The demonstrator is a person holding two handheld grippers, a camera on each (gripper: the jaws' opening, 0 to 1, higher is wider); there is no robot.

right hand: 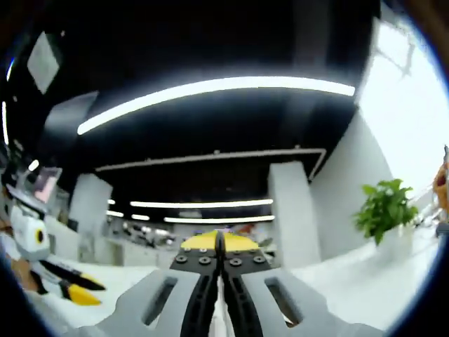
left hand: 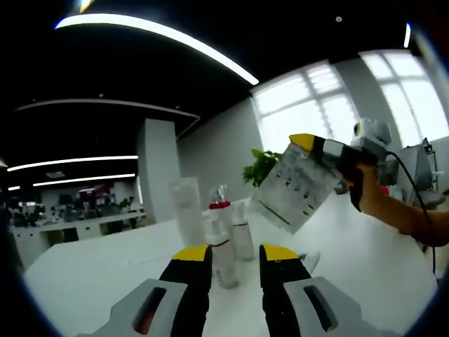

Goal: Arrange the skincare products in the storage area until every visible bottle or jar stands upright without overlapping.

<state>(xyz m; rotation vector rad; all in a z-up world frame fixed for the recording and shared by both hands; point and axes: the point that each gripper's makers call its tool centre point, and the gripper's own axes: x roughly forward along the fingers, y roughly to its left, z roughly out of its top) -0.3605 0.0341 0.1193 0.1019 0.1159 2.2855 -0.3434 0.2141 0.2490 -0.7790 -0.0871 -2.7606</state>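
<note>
Several skincare bottles stand upright on the white table (left hand: 365,267). They are a tall frosted bottle (left hand: 188,209), a spray bottle with a red collar (left hand: 220,205), a white bottle (left hand: 243,235) and a small white bottle (left hand: 223,261). My left gripper (left hand: 235,254) is open just before the small bottle, which shows in the gap between the yellow-tipped jaws. My right gripper (left hand: 309,144) comes in from the right, held high and shut on the top edge of a clear printed pouch (left hand: 291,186), which hangs tilted above the table. In the right gripper view that gripper (right hand: 219,247) is shut, with a thin white edge (right hand: 221,309) between its jaws.
A green plant (left hand: 261,168) stands behind the bottles, and is also seen as the plant (right hand: 384,207) at the right. A small flat item (left hand: 309,260) lies right of my left gripper. A hand (left hand: 365,186) and a cable trail from the right gripper.
</note>
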